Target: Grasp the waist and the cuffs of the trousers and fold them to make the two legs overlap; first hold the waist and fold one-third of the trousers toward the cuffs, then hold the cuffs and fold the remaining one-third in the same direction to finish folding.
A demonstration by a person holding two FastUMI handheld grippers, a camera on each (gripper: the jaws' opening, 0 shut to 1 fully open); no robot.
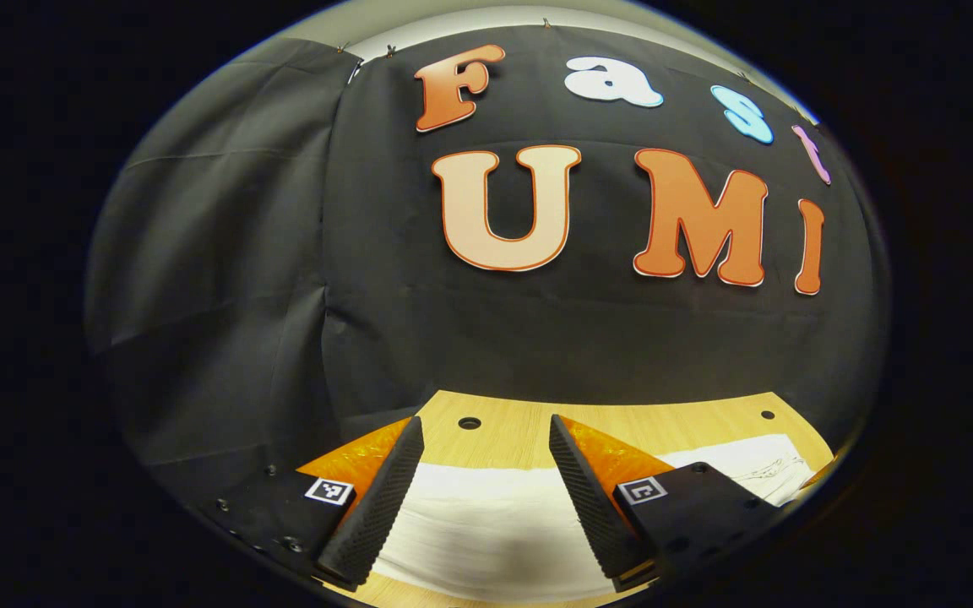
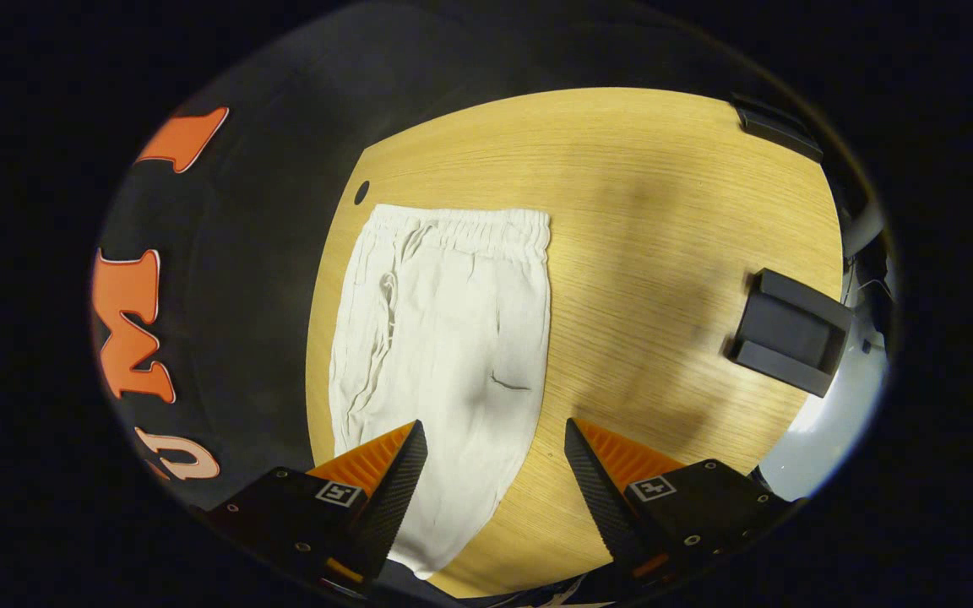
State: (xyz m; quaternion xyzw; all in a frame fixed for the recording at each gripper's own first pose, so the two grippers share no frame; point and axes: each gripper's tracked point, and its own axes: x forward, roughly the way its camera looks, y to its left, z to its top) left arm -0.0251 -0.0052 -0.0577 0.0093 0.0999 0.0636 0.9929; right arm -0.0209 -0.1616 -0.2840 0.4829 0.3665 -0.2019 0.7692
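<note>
Black cloth hangs behind a pale wooden counter [image 2: 672,219], and over that counter I hold both of my tools. Starting with my left gripper [image 1: 486,494], its fingers [image 1: 381,498] are spread wide with nothing between them, hovering low above a white band of the trousers [image 1: 486,523] that lies flat across the wood just under the tips. Beyond that band I see a bare strip of counter with a small round hole [image 1: 470,422] near its far edge, and then the cloth wall rising straight up. To the right of my left fingers the white fabric runs on toward the edge of the view, with a faint line drawing on it. My right gripper [image 2: 495,481] also has its fingers [image 2: 398,490] apart and gripping nothing; it looks down from higher up. The left one of these fingers sits over the lower part of the trousers [image 2: 444,338], the other over bare wood just beside the fabric's edge. From there the trousers stretch away from me, lying flat and a little wrinkled, with the gathered waist [image 2: 465,228] at the far end, near another small hole [image 2: 361,192] in the counter. Well apart to the right, a dark holder [image 2: 790,342] rests on the wood near the edge, and a second dark block [image 2: 778,127] sits at the far corner.
</note>
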